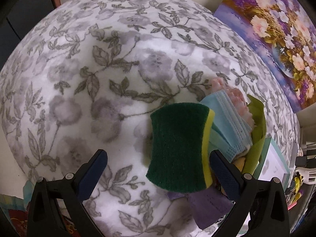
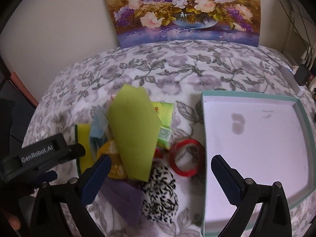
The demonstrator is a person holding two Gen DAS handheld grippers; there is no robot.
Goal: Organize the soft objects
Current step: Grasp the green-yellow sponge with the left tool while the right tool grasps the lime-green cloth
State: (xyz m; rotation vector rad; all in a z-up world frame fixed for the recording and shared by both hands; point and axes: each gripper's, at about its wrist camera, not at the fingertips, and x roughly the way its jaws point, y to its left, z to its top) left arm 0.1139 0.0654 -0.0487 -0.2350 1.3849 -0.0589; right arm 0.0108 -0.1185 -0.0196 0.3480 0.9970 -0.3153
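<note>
Sponge [image 1: 178, 148] lies between the wide-open left tool's [image 1: 158, 171] fingers, ungripped; right tool [image 2: 161, 174] gapes empty.

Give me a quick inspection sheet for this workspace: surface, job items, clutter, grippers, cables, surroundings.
Surface: floral fleece blanket covers the whole work area.
Job's things: one pile holding a green-and-yellow scouring sponge, blue face mask, pink cloth, lime-green sheet, purple cloth and black-and-white fuzzy item; teal-rimmed box beside the pile, nothing in it.
Clutter: red tape roll and green packet by the pile.
Grippers: left gripper open, sponge partly between its fingers; right gripper open, holding nothing.
Cables: dark leads at the far right wall.
Surroundings: flower painting leaning against the wall.
</note>
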